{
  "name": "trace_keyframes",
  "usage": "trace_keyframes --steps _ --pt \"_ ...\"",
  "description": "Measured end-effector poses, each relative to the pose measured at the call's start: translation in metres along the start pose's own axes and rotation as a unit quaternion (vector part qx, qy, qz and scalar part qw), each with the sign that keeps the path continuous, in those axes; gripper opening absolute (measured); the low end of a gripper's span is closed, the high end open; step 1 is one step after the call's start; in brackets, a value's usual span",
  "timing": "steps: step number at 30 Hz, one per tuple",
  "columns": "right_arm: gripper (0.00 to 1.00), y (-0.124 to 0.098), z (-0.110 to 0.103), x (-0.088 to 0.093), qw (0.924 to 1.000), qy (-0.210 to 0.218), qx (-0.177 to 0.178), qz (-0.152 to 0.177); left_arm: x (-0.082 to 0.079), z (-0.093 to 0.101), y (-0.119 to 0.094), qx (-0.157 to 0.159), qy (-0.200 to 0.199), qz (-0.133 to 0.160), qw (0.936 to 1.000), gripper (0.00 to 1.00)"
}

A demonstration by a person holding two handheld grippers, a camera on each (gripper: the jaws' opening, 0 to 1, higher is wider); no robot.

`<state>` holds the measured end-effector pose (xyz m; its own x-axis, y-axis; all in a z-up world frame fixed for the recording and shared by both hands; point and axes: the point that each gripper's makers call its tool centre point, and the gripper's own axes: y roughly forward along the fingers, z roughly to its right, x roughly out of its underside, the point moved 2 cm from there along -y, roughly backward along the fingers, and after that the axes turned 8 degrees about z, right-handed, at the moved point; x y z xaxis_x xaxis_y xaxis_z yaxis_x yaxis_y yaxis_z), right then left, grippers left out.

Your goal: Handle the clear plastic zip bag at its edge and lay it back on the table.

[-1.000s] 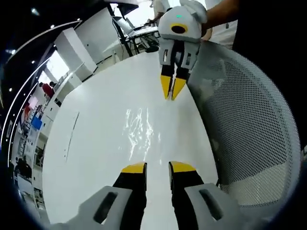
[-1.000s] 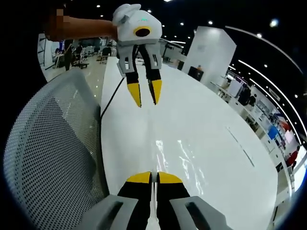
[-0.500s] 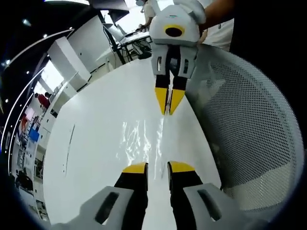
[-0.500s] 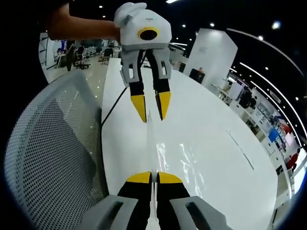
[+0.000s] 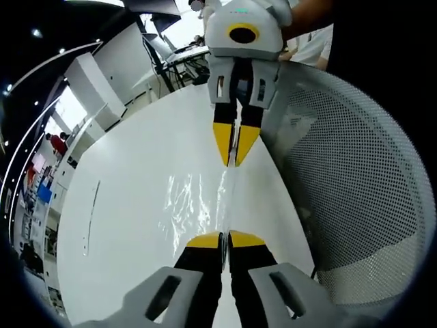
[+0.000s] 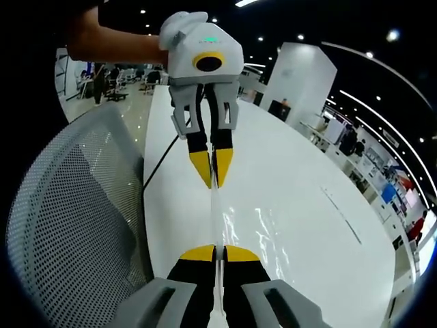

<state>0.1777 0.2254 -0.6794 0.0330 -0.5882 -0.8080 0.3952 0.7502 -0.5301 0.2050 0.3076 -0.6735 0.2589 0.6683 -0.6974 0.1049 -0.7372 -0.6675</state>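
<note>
Left gripper view: the left gripper [image 5: 224,239] clamps the zip bag [image 5: 225,198] edge above the white table [image 5: 136,205], right gripper [image 5: 233,158] pinching the far end. Right gripper view: both grippers clamped on it, mesh chair [image 6: 68,219] alongside.

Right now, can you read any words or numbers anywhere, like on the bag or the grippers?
No text can be read.
Clear plastic zip bag: no print shows on it.
Left gripper and right gripper: both shut on the bag's edge, no labels or numbers visible.
White table: plain.
Background signs and screens: too small and blurred to read.
</note>
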Motion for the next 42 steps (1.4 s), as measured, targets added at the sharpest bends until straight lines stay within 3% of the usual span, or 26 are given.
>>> trace_keyframes --steps 42 --pt "0.0 0.0 0.0 -0.004 0.9999 0.005 0.002 0.014 0.011 0.004 -0.009 0.006 -0.023 -0.011 0.9997 0.0"
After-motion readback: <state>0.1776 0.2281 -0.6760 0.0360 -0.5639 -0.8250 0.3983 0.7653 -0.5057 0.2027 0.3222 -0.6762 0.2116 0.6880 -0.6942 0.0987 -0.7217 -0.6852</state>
